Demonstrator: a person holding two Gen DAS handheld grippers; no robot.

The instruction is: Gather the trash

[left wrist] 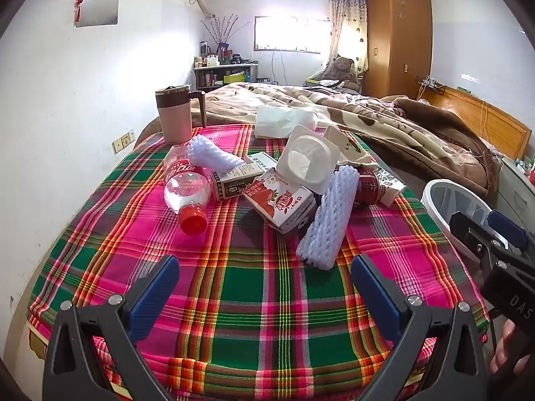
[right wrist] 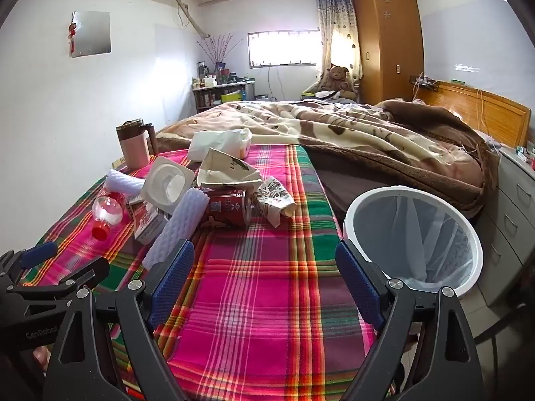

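Plaid cloth (left wrist: 254, 287) runs bare and flat from my near edge up to the trash heap at 12 o'clock, brown fleece blanket (right wrist: 351, 137) bordering it beyond. My left gripper (left wrist: 264, 287) and right gripper (right wrist: 264, 280) both hover with fingers spread wide, nothing between them. Heap: clear plastic bottle (left wrist: 187, 183) with red cap at 11, ribbed foam sleeve (left wrist: 329, 214), red juice carton (left wrist: 284, 204), crushed can (right wrist: 227, 207); mesh-lined white bin (right wrist: 414, 237) at 2 off the cloth's right edge.

Both wrist views look down-forward, sharing the plaid cloth (left wrist: 260, 287) and, seemingly, bin (right wrist: 414, 234).
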